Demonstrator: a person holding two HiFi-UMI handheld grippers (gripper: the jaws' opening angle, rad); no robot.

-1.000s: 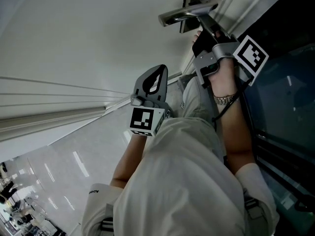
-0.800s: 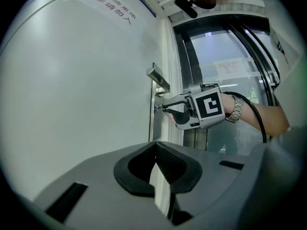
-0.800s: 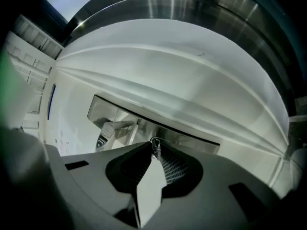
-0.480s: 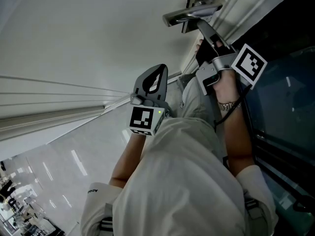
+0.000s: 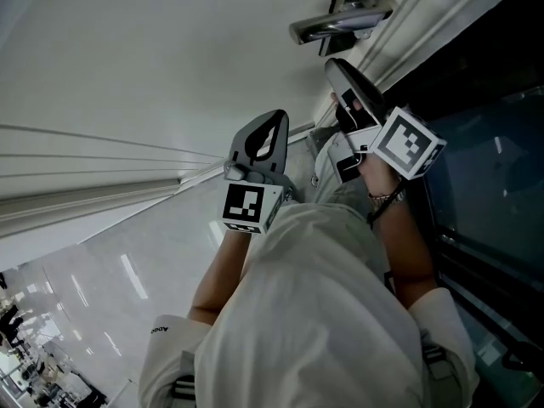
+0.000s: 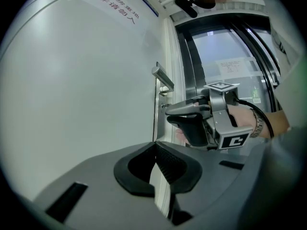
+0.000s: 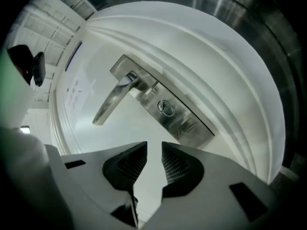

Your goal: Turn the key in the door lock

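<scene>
On the white door (image 5: 153, 66), a steel lock plate (image 7: 180, 121) carries a lever handle (image 7: 111, 102) (image 5: 336, 25). A small key (image 7: 166, 108) sits in the cylinder below the handle and also shows as a stub (image 6: 164, 105) in the left gripper view. My right gripper (image 7: 154, 150) (image 5: 336, 68) points level at the plate, a short way back from the key. Its jaws have just been opening and stand open with nothing between them. My left gripper (image 6: 155, 147) (image 5: 270, 126) hangs lower and further from the door, its jaws together and empty.
A dark glass panel in a metal frame (image 5: 484, 168) runs along the door's right side, with a paper notice (image 6: 232, 66) on the glass. My own white-clothed body (image 5: 314, 313) fills the lower middle. Shiny floor tiles (image 5: 102, 287) show lower left.
The right gripper has let go at the lock, opened its jaws, rolled, and drawn back from the plate. The left gripper has stayed where it was.
</scene>
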